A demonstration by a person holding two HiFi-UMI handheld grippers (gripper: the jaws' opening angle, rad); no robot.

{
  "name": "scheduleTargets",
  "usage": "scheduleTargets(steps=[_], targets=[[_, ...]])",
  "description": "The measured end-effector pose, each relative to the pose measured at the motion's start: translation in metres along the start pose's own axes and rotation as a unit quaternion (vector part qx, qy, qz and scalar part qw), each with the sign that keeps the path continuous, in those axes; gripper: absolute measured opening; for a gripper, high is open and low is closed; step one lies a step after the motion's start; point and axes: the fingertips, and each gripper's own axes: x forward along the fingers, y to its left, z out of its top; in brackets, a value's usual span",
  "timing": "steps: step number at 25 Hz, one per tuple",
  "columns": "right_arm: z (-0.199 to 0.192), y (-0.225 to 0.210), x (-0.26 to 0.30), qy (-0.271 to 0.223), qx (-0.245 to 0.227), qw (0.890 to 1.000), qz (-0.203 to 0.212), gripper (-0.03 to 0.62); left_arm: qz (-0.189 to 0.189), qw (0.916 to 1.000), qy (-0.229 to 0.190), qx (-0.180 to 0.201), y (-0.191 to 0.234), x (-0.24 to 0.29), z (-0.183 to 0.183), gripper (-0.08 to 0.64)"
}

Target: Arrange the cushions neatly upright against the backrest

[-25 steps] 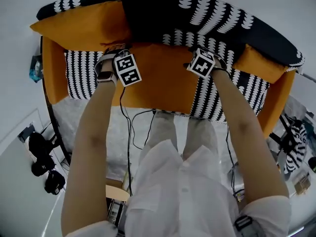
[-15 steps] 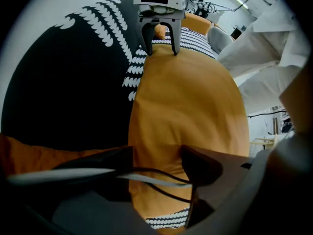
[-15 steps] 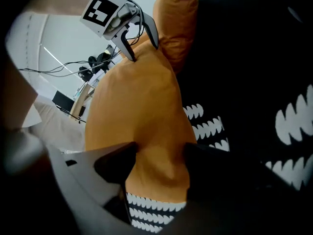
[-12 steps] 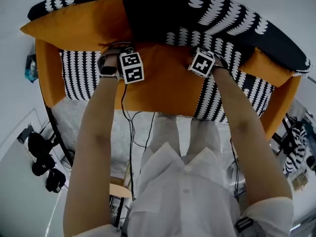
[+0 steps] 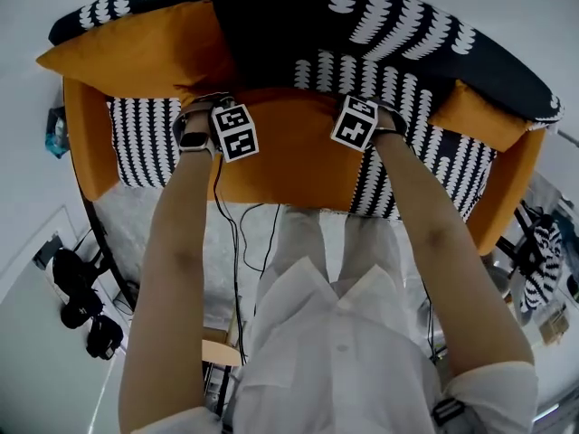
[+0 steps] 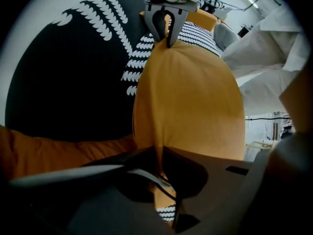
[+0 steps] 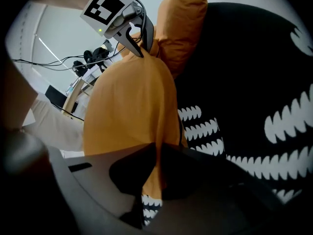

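Observation:
A plain orange cushion (image 5: 289,147) stands in the middle of the sofa, against the black backrest with white marks (image 5: 389,25). My left gripper (image 5: 220,107) pinches its upper left corner, and my right gripper (image 5: 364,107) pinches its upper right corner. Both sets of jaws are closing, with orange fabric pressed between them. In the left gripper view the cushion (image 6: 190,92) runs from my left gripper (image 6: 159,153) to the right gripper (image 6: 167,31). The right gripper view mirrors this: cushion (image 7: 129,106), right gripper (image 7: 156,153), left gripper (image 7: 138,40). A second orange cushion (image 5: 136,48) leans at the far left, a third (image 5: 479,116) at the right.
Black-and-white striped seat cushions (image 5: 149,138) (image 5: 452,165) flank the middle cushion. Orange sofa arms (image 5: 86,143) (image 5: 511,188) close both ends. Cables (image 5: 237,238) hang over the grey floor in front. Black gear (image 5: 77,297) lies on the floor at the left.
Both grippers' jaws have gone from wide apart to closed on the middle cushion's upper corners. The right gripper has shifted slightly left.

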Motion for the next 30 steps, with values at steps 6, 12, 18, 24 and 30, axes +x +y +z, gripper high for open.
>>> scheduleTargets(steps=[6, 12, 18, 24, 30], targets=[[0.001, 0.031, -0.031, -0.01, -0.01, 1.0, -0.016, 0.018, -0.01, 0.9996, 0.025, 0.005, -0.022, -0.032, -0.005, 0.025], [-0.015, 0.077, -0.073, -0.012, -0.034, 0.999, -0.002, 0.017, -0.007, 0.9996, 0.019, 0.019, -0.046, -0.08, 0.006, 0.023], [-0.05, 0.093, -0.13, -0.013, -0.023, 0.999, -0.021, 0.015, 0.019, 0.9989, 0.001, 0.043, -0.053, -0.132, 0.048, 0.021], [-0.092, 0.045, -0.208, -0.002, -0.008, 0.995, -0.098, 0.015, 0.057, 0.9958, -0.039, 0.06, -0.026, -0.18, 0.116, 0.023], [-0.115, -0.026, -0.271, -0.001, -0.006, 0.982, -0.189, 0.017, 0.104, 0.9908, -0.078, 0.034, 0.026, -0.211, 0.17, 0.023]])
